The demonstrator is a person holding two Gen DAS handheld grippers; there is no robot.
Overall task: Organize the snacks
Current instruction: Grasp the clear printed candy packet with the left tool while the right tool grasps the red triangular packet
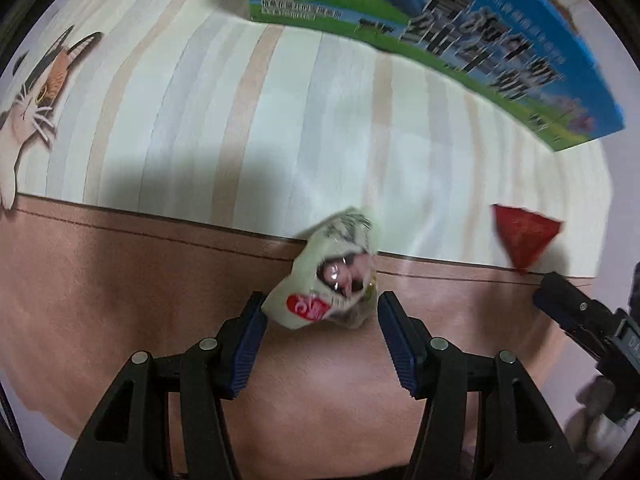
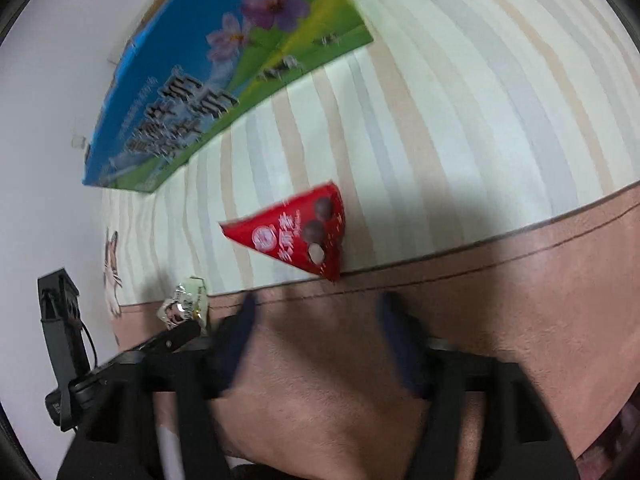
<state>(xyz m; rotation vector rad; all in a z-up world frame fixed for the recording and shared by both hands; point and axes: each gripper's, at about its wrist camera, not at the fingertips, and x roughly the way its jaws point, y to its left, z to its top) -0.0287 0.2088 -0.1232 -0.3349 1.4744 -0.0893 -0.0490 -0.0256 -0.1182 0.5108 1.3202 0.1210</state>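
Observation:
My left gripper (image 1: 320, 306) is shut on a small pale green snack packet (image 1: 334, 276) with a red logo, its blue pads pressing both sides above the brown band of the cloth. The right wrist view shows the same packet (image 2: 186, 304) at the left gripper's fingers (image 2: 176, 336). A red triangular snack packet (image 2: 296, 232) lies on the striped cloth at the band's edge. My right gripper (image 2: 320, 306) stands open just short of it, with nothing between its blurred fingers. The red packet (image 1: 524, 236) also shows at the right of the left wrist view, beside a right finger (image 1: 556, 296).
A large blue and green printed box (image 1: 440, 40) stands at the back of the cloth; the right wrist view has this box (image 2: 224, 80) at upper left. The striped cloth (image 1: 240, 120) carries a cat print (image 1: 36, 92). A hand (image 1: 596, 420) holds the right gripper.

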